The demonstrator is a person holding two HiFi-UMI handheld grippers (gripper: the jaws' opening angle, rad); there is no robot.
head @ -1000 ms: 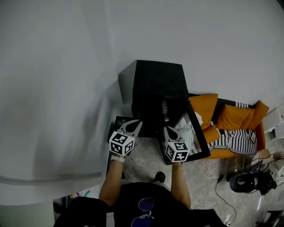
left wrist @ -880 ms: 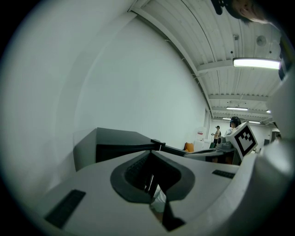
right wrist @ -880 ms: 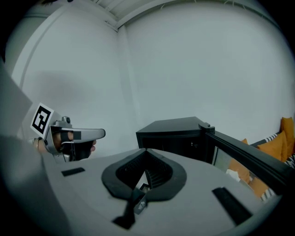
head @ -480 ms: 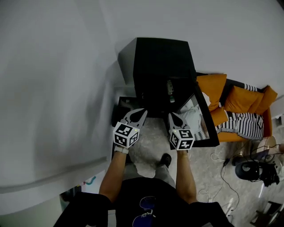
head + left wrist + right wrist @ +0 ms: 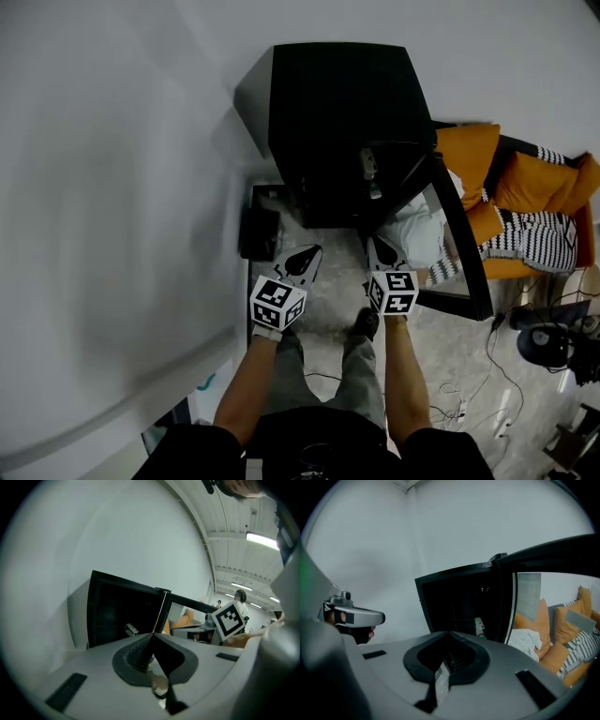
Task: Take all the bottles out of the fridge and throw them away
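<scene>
Grey plastic jaws are shut tight on both tools, with nothing between them. Left gripper (image 5: 307, 261) and right gripper (image 5: 379, 251) hang side by side, low over the pale stone floor (image 5: 328, 281). Both tips aim toward 12 o'clock at the open black fridge (image 5: 337, 103). A shoe (image 5: 366, 323) shows on the floor between the two forearms.

Bottle (image 5: 370, 174): inside the fridge, at the right side of the cavity, close to the door hinge. It sits at 12 o'clock from the right gripper and about 1 o'clock from the left, well apart from both. In the right gripper view it seems to stand upright, long axis vertical, green label showing. The cap end is too dim to be sure of.

Edges and room:
- Glass door (image 5: 461, 246) stands open toward 5 o'clock, its lower edge near the right gripper's 3 o'clock.
- White wall (image 5: 112, 187) runs along 9 o'clock.
- Dark box (image 5: 259, 232) lies on the floor at 11 o'clock of the left gripper.
- Open floor lies between the jaw tips and the fridge mouth.
- Orange cushions (image 5: 469, 155) lie beyond the door at 2 o'clock.
</scene>
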